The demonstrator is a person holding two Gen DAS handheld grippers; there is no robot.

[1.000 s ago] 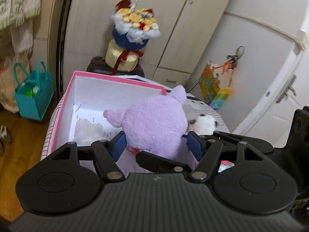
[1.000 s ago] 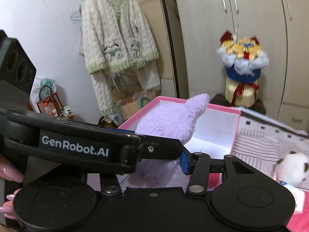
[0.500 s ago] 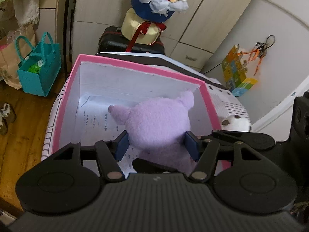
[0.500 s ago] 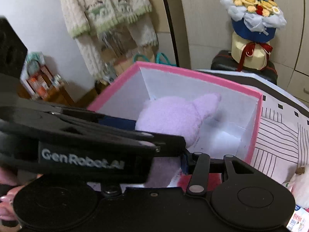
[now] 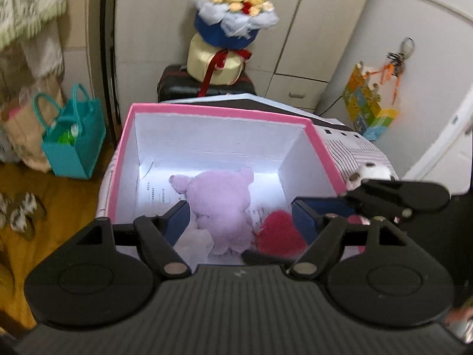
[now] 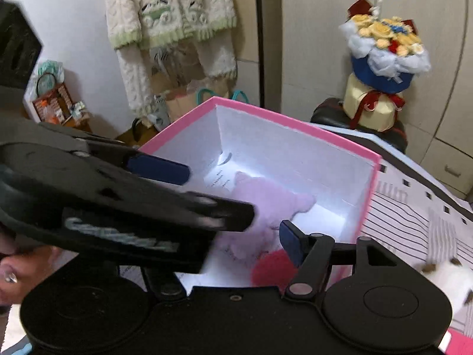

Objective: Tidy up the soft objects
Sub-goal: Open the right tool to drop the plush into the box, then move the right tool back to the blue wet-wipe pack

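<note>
Now both claws opening: left claw (image 5: 239, 216) and right claw (image 6: 236, 204) released; purple plush (image 5: 220, 204) lies in pink box (image 5: 207, 111), probably settled, red heart (image 5: 279, 232) at its four o'clock.

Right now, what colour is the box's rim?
Pink, on the white-lined cardboard box; clearest in the left wrist view.

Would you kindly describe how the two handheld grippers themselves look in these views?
Both are matte black plastic. The left gripper has a ribbed grey-black body, two round discs at its sides, scissor-like linkage arms with silver rivets, and dark blue pads on its fingers. The right gripper has the same discs, rivets and blue pads. The left gripper's side, seen in the right view, carries blurred white lettering.
</note>
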